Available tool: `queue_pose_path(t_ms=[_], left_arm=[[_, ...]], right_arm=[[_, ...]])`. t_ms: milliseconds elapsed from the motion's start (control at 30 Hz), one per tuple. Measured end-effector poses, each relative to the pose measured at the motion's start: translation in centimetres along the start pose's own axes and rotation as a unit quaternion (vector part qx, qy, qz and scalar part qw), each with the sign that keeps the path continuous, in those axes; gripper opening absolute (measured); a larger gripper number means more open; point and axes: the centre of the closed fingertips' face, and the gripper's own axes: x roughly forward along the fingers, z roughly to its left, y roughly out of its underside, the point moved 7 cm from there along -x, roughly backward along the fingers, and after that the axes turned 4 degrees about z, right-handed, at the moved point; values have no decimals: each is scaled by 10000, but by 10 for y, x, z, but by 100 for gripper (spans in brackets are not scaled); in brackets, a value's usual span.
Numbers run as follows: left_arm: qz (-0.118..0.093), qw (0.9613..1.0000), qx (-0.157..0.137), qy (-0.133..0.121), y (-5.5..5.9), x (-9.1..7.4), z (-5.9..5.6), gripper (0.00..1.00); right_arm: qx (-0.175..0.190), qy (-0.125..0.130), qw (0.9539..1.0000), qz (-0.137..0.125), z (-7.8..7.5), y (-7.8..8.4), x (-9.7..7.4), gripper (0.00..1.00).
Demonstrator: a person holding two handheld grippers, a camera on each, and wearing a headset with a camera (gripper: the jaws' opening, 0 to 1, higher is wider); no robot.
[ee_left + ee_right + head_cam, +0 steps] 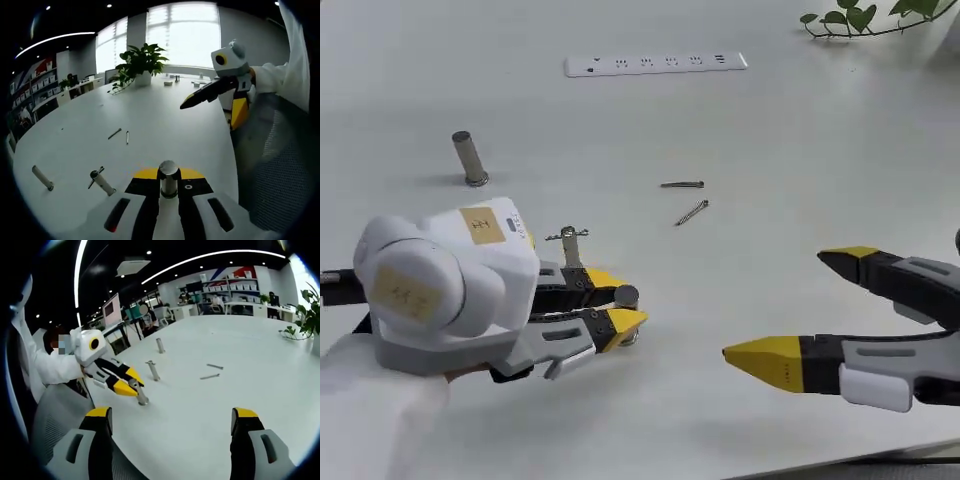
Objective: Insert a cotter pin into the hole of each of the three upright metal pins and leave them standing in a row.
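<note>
Left tongs: my left gripper [626,300] is low on my left side in the head view, clenched on the near metal pin [168,182], one yellow tip to each side of it.
Near metal pin: it stands upright on the white table [790,140], long axis vertical, flat round head up. I can't tell if anything sits in its hole.
Middle metal pin [571,250]: upright too, just beyond my left jaws and apart from them.
Fitted cotter pin [566,236]: it goes crosswise through the top of the middle metal pin, roughly level, sticking out on both sides.
Far metal pin [470,160]: upright and bare at the top, well off toward the far left.
Row: the three stand on a slanted line from far left to near right.
Loose cotter pins: two lie flat out in the open. One [682,185] runs left to right, and the other [692,212] slants just beside it.
Right tongs: my right gripper [782,306] hangs above the table on my right side, jaws spread wide, gripping nothing, tips pointing left toward the pins.
Background: a power strip [655,64] and a plant [860,18] at the far edge.
</note>
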Motion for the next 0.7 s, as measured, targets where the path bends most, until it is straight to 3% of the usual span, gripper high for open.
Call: queue_pose_path(t_ms=[700], left_arm=[[-37,10000,-50,36,3,5,-3,10]], right_arm=[[13,-29,10000,66,2,2,3,96]])
